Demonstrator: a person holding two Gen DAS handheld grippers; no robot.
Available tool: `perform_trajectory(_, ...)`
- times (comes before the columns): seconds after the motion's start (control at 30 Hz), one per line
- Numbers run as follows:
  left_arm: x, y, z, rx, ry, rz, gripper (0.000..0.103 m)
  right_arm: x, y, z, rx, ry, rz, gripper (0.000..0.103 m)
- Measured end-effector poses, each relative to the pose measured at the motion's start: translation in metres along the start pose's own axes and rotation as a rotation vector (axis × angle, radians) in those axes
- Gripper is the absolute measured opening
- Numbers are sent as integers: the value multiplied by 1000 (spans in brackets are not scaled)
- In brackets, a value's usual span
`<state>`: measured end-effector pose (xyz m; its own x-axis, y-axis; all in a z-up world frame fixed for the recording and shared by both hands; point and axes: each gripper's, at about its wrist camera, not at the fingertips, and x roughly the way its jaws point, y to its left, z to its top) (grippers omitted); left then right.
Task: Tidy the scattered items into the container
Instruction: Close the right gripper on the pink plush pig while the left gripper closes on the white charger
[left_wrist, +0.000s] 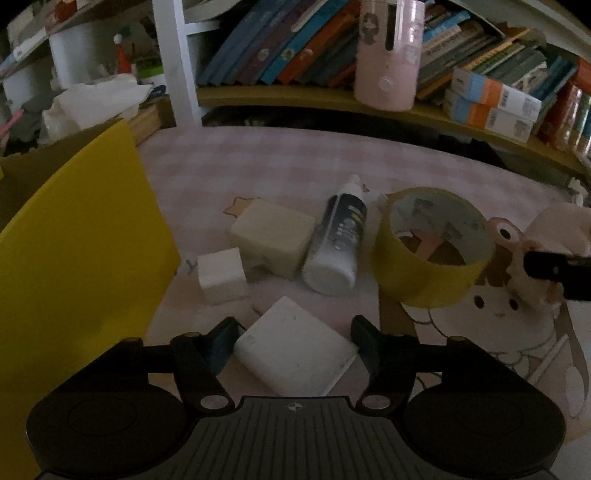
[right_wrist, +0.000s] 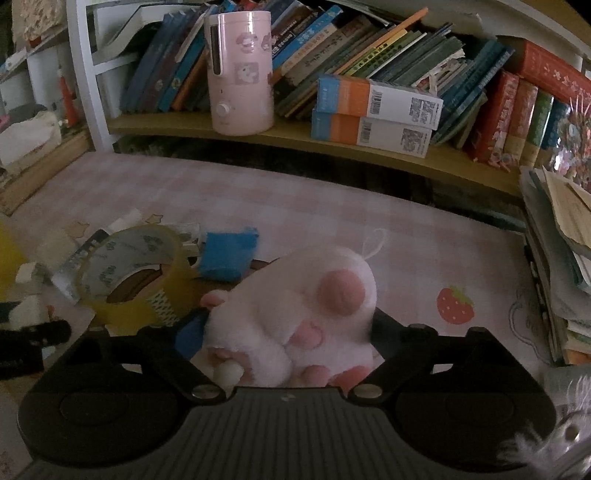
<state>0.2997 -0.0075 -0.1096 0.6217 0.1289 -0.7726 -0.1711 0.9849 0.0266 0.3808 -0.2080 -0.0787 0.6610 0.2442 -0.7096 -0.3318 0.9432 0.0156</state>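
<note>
Nearest the viewer, the right gripper is clamped on a fluffy pink-and-white plush cat paw, its fingers pressed into the pile on both sides; the toy seems lifted off the pink checked table mat, though its underside is hidden. To carry it well, keep the squeeze steady, since soft pile yields and may slip, and clear the yellow roll of packing tape just beside it on the left. The left gripper stands wide, its jaws either side of a flat white square charger block at the near edge of the mat, apparently not yet pinching it; closing squarely on the two opposite flat sides would suit. Beyond lie a small white cube adapter, a cream rectangular block and a black-and-white spray bottle on its side. The yellow-walled container stands at the mat's left edge.
</note>
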Motion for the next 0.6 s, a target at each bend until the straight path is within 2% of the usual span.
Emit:
perform_trajectory(0.17,-18,-9,-1,-2,-26,-45,67,-12,-2,-3,13,-4,18,84)
perform_trajectory(0.6,-81,-24,-10,24,-69,-145,67,-67,7,-20,38,-12,59,84)
